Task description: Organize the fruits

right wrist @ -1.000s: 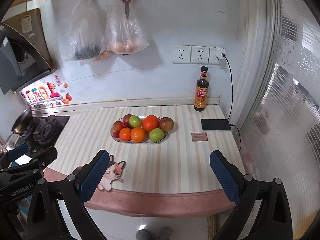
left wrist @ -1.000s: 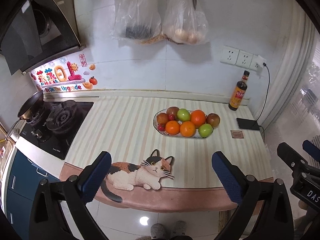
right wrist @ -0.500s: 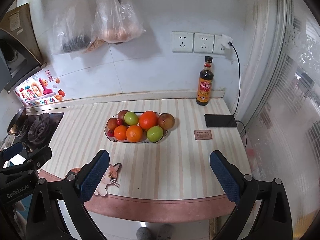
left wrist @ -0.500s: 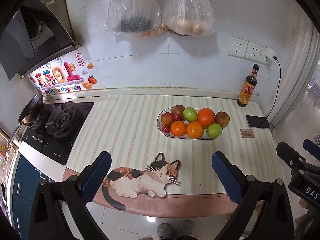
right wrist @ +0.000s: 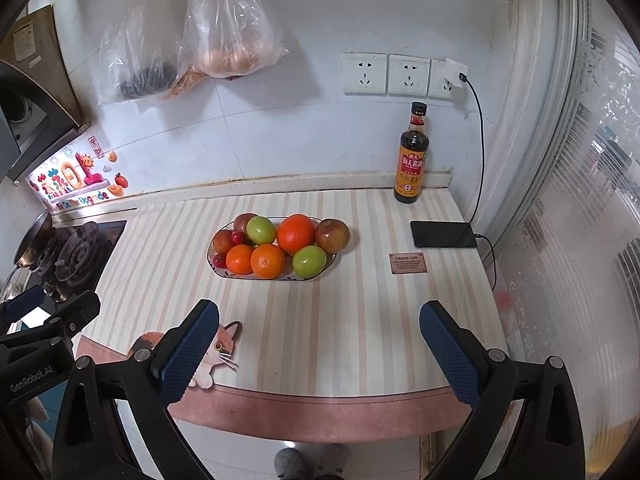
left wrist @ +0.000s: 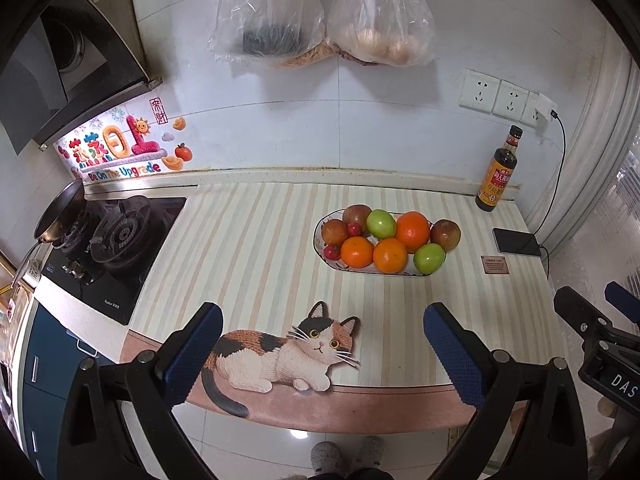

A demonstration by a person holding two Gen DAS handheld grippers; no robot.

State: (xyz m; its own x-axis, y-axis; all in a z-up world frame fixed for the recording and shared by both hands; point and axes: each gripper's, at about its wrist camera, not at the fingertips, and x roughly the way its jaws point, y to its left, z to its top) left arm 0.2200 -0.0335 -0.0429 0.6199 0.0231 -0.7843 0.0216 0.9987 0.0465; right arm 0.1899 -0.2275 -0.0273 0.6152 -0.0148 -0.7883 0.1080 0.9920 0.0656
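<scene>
An oval white plate (left wrist: 320, 240) (right wrist: 224, 273) sits mid-counter on a striped mat, piled with fruit: three oranges (left wrist: 413, 231) (right wrist: 296, 233), two green apples (left wrist: 381, 223) (right wrist: 309, 261), several red-brown fruits (left wrist: 445, 234) (right wrist: 333, 236) and small red ones (left wrist: 331, 252). My left gripper (left wrist: 323, 350) is open and empty, held near the counter's front edge above a cat picture. My right gripper (right wrist: 319, 348) is open and empty, also at the front edge, right of the left one. Both are well short of the plate.
A soy sauce bottle (right wrist: 412, 160) stands at the back right by the wall. A charging phone (right wrist: 443, 234) and a small brown card (right wrist: 409, 263) lie right of the plate. A gas hob (left wrist: 116, 240) with a pan (left wrist: 60, 216) is at the left. Plastic bags (left wrist: 320, 12) hang on the wall.
Both grippers have moved forward and tilted downward toward the counter; the plate of fruit appears nearer and lower in both views. Both grippers stay open.
</scene>
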